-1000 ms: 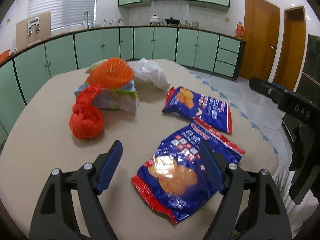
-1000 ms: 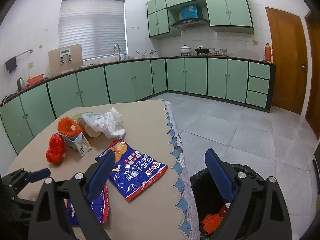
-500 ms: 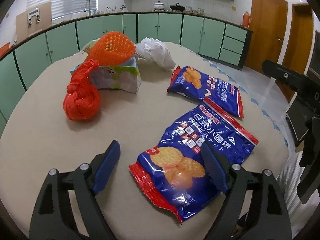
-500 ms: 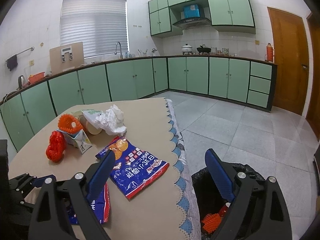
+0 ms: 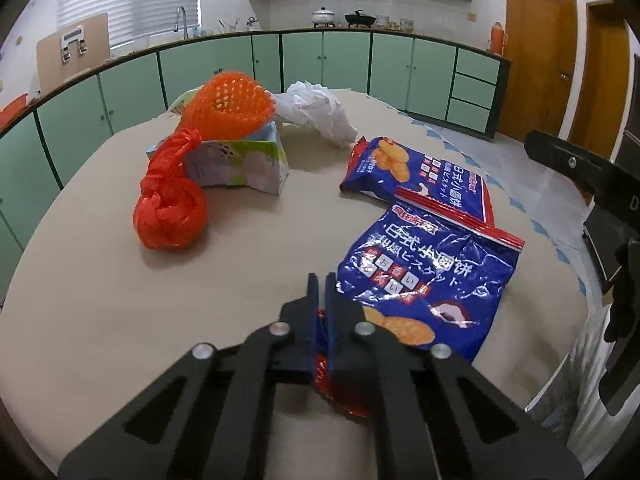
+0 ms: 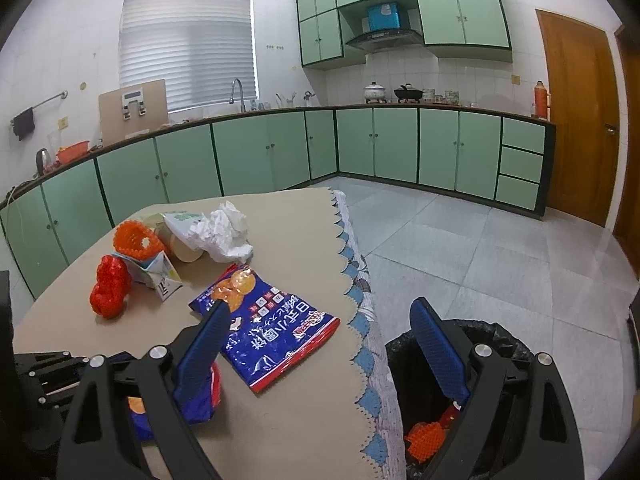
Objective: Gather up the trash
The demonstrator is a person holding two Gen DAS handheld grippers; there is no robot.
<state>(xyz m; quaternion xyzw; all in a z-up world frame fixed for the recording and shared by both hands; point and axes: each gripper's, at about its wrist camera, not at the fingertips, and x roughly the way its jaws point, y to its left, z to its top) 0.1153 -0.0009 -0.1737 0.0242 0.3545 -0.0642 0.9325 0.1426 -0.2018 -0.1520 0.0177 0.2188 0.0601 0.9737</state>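
Green cupboards ring the tan table. My left gripper has just snapped shut on the near corner of the blue snack bag. Its length runs away to my right, toward the black bin, where my right gripper waits wide open.

Both views are evenly lit from overhead, fairly bright, with a cool indoor cast. On the table the red bag throws a soft shadow toward the camera, and the carton beside it darkens the cloth to its right. The blue snack bag shows small glints of glare. The floor right of the table carries a pale sheen. Straight cabinet lines bow strongly, and all 4 corners fade to black. The nearest gripper parts look slightly soft
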